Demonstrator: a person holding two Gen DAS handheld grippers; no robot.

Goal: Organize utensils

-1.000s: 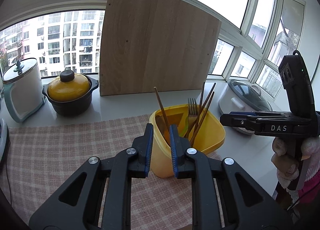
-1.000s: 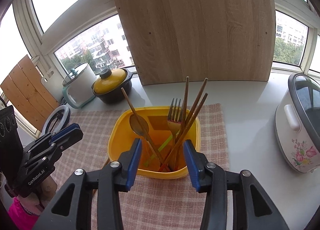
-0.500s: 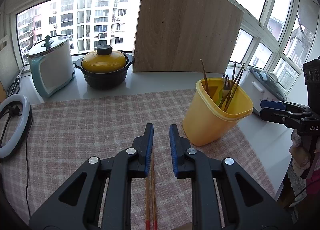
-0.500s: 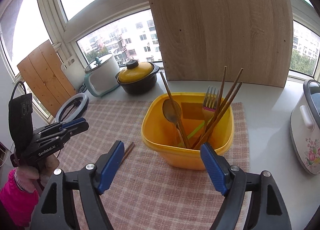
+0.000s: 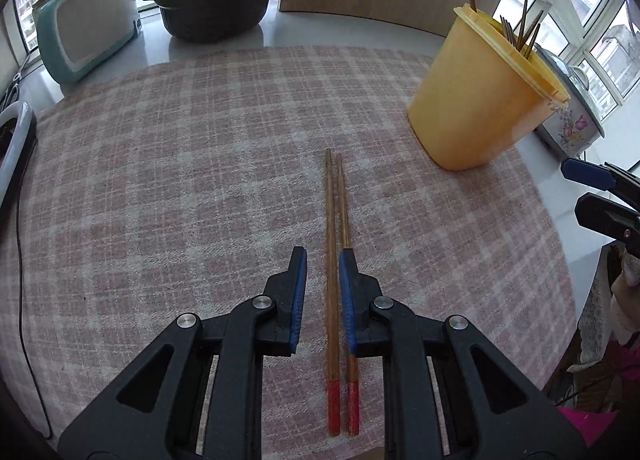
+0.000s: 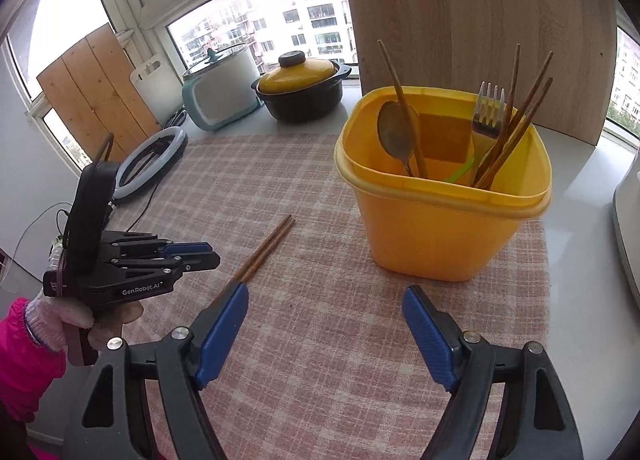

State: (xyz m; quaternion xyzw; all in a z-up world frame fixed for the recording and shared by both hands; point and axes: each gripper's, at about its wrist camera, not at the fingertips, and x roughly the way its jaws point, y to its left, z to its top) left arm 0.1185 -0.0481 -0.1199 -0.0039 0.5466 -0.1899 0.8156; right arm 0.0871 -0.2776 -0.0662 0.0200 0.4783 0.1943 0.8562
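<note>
A pair of wooden chopsticks with red ends (image 5: 335,220) lies on the checked cloth (image 5: 180,164). My left gripper (image 5: 322,260) hovers over them, slightly open and empty, with the chopsticks between its fingers. It also shows in the right wrist view (image 6: 200,254). The chopsticks also show there (image 6: 266,250). A yellow tub (image 6: 440,220) holds a spoon, a fork and several chopsticks. It stands at the right in the left wrist view (image 5: 480,100). My right gripper (image 6: 324,304) is wide open and empty, in front of the tub.
A black pot with a yellow lid (image 5: 216,0) and a white and teal cooker (image 5: 84,32) stand at the back by the window. A wooden board (image 6: 472,20) leans behind the tub. A ring light (image 6: 150,162) lies at the left. A white floral cooker (image 5: 568,120) stands at the right.
My left gripper has moved from above the tub down and left to over the chopsticks on the cloth. My right gripper has opened wide and drawn back from the tub.
</note>
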